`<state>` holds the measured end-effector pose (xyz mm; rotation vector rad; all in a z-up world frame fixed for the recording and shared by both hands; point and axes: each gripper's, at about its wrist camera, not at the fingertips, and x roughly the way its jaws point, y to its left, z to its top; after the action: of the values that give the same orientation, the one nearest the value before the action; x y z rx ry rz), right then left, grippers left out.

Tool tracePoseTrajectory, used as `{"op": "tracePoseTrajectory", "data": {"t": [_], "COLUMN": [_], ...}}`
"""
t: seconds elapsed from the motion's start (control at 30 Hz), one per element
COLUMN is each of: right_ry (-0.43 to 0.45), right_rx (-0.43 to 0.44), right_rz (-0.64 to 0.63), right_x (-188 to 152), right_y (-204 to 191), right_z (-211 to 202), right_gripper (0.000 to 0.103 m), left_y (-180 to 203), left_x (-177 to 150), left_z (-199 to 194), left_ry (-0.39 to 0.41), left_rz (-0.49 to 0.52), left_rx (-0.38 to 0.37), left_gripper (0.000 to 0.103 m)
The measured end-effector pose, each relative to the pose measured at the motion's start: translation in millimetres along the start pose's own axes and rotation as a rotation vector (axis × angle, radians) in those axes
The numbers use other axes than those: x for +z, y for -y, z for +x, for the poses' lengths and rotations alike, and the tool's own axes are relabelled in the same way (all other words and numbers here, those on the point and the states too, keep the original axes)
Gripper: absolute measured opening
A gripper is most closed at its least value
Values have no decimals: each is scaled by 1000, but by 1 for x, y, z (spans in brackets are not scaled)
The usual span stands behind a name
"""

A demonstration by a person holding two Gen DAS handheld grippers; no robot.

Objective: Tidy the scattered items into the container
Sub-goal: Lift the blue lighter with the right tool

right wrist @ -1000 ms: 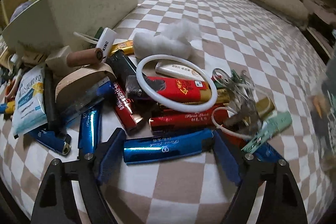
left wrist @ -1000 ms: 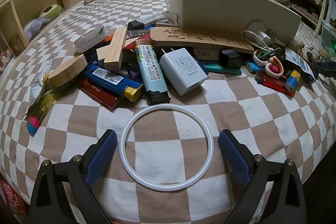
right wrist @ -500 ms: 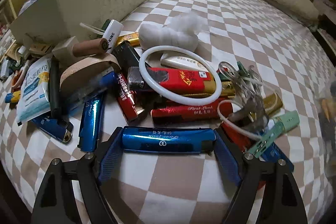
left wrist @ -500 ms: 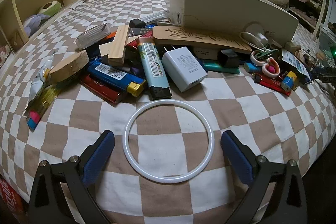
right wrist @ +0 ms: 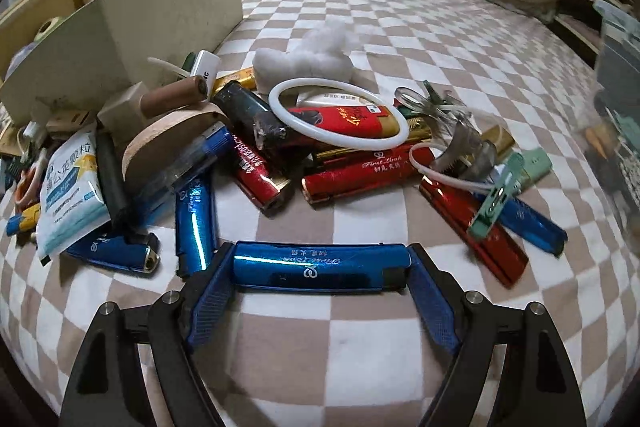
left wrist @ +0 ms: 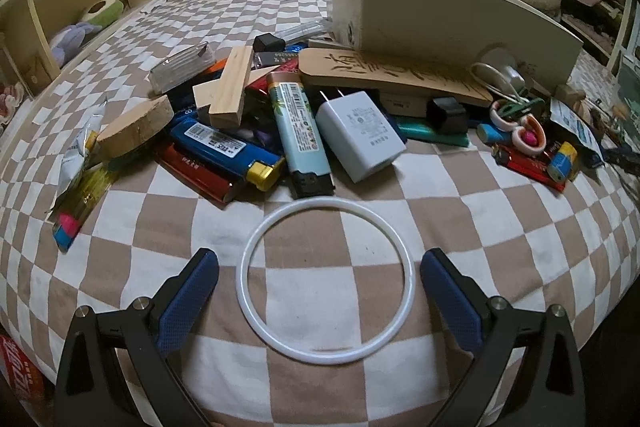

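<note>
Right tool is clenched endwise on blue lighter; slippage off the glossy ends is risked. Left tool, released, straddles white ring. Container lies at 12 o'clock.

Bare checkered bedspread lies open nearest the cameras; beyond, the clutter pile crowds against the container.
</note>
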<state>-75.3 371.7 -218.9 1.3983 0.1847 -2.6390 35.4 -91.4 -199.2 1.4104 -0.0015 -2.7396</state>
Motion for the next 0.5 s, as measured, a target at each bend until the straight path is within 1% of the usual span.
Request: {"op": "tracePoseTrajectory", "data": {"t": [0.07, 0.13, 0.2, 0.3, 0.4, 0.5], "right_ry": [1, 4, 7, 15, 18, 23], "right_rx": [6, 6, 6, -3, 3, 11], "right_rz": [12, 15, 35, 61, 72, 81], "right_x": [-3, -5, -7, -10, -9, -13], "right_y": [-3, -9, -11, -17, -25, -29], "right_z": [-2, -3, -5, -7, -4, -9], "right_gripper": [84, 84, 84, 84, 84, 84], "left_y": [1, 3, 3, 4, 4, 5], "left_x": [0, -2, -2, -3, -3, -4], "left_z": [0, -1, -4, -5, -6, -8], "left_ry": [-2, 3, 11, 12, 15, 22], "left_rz": [6, 23, 29, 35, 31, 29], "left_rx": [9, 20, 16, 17, 14, 13], "left_gripper": [101, 96, 85, 85, 85, 85]}}
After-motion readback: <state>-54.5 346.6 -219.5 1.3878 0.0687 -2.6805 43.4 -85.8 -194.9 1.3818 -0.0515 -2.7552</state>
